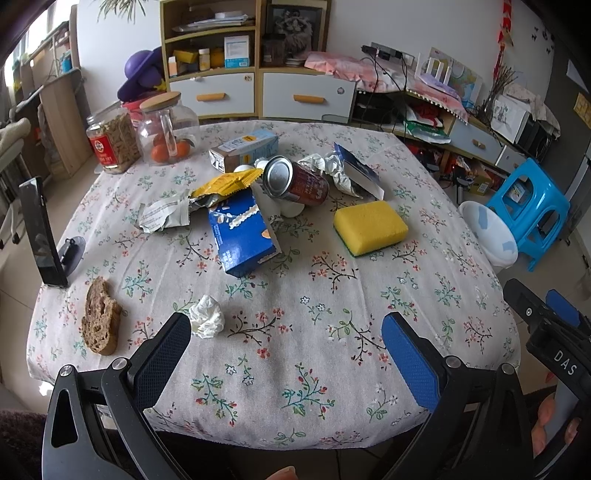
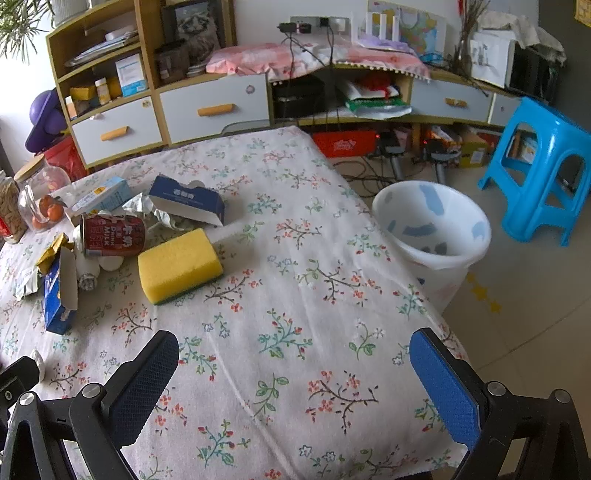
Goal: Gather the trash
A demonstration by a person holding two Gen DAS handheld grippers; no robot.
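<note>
Soft daylight is coming in from the upper left of both frames, blowing out the window (image 1: 35,33) area. The floral tablecloth (image 1: 295,332) is lying evenly lit, with faint shadows. Fisheye distortion is bending the edges, and dark vignetting is filling the corners. Focus is staying sharp.

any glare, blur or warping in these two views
Left wrist: strong fisheye bends the table edges, dark corner vignette, window blown out upper left, can sharp. Right wrist: same warp, overexposed at left, bin and sponge evenly lit, soft shadows, no motion blur.
</note>
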